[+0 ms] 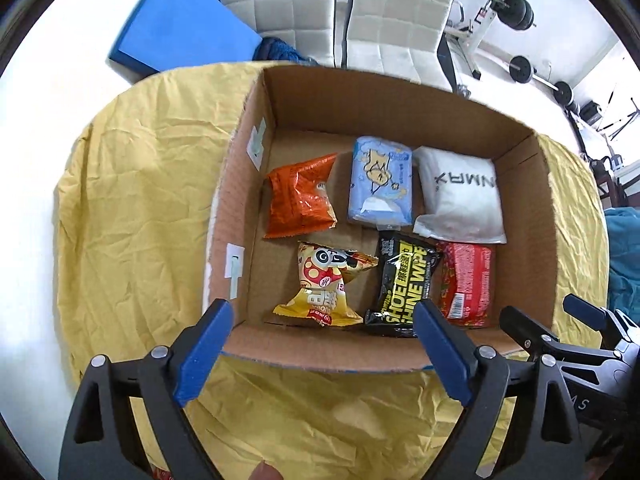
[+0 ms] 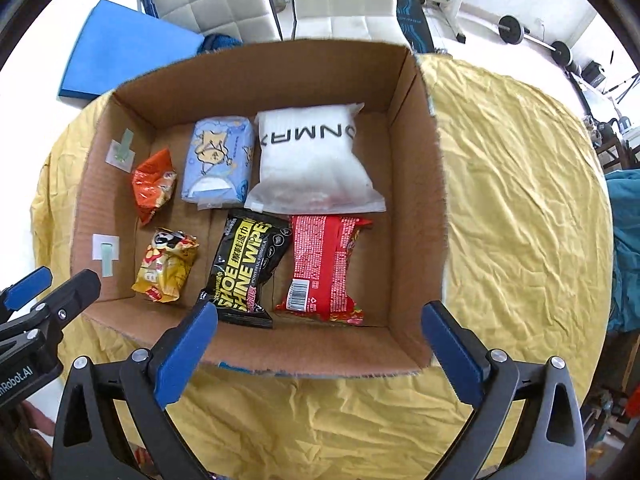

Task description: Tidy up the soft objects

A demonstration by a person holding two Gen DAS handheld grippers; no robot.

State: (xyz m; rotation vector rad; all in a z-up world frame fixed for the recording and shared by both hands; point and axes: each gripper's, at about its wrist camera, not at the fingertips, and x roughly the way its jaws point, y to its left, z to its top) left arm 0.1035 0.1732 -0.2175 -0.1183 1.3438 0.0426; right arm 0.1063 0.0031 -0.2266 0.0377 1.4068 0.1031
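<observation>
1. Both tools hang above the near edge of the cardboard box [image 1: 400,104], pointing steeply down. Left hand-held gripper [image 1: 322,344]: jaws wide, nothing between the pads. Right hand-held gripper [image 2: 320,344]: jaws wide, also empty.
2. Task items are all inside the box, in two rows. Far row, left to right: orange snack bag [image 1: 300,198], blue tissue pack [image 1: 380,184], white pouch [image 1: 460,196]. Near row: yellow snack bag [image 1: 324,284], black wipes pack [image 1: 404,284], red noodle pack [image 1: 466,280].
3. Judgement: nothing is left on the yellow cloth [image 1: 132,200] over the surface, so the packing looks finished or nearly so. The step in hand reads as a release and clear-out.
4. To do it well: lift straight up, keep the jaws wide, keep the fingertips off the near box wall so the box does not shift. The packs are light and crinkly and would likely slide if brushed.
5. If tidying goes on: the wipes pack lies at a slant, just beside the noodle pack; nudge it from its long side, not the sealed end.
6. Hard to make out: whether the white pouch overlaps the noodle pack or merely touches it. The label on the pouch reads upside down and is partly cut off.
7. Hidden: the box floor under the packs, the near surface edge behind the gripper bodies, and most of each hand.
</observation>
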